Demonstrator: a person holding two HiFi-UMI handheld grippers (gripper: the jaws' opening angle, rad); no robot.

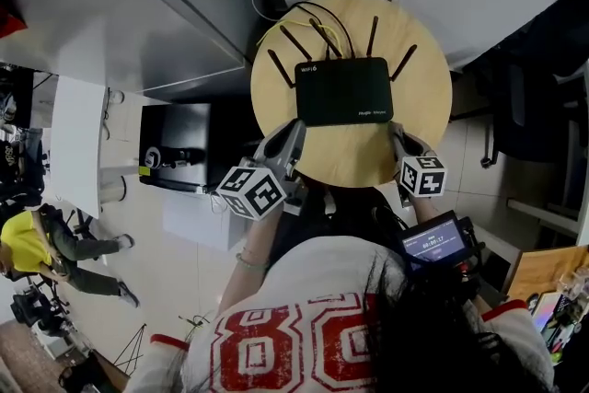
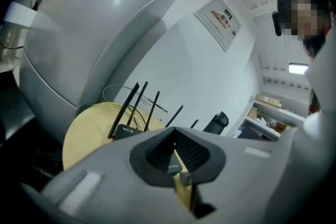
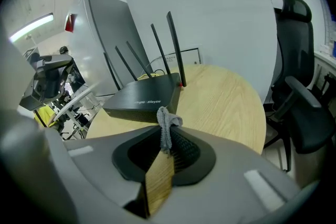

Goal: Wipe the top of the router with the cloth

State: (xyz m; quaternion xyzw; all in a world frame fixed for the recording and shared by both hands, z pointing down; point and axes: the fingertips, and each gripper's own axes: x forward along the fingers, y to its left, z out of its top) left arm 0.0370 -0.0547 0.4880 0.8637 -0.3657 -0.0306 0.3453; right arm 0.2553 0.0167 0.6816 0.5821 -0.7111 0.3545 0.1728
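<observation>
Right gripper view, right tool [image 3: 167, 139] clamped on cloth [image 3: 167, 122], router [image 3: 144, 103] beyond

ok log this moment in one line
left gripper: shut, empty | right gripper: shut on cloth | router: on table, cloth not yet on top

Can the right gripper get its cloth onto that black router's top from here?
Probably yes: the right gripper, shut on the cloth, sits just before the router, with only bare table between; the antennas stand at its far edge.
</observation>
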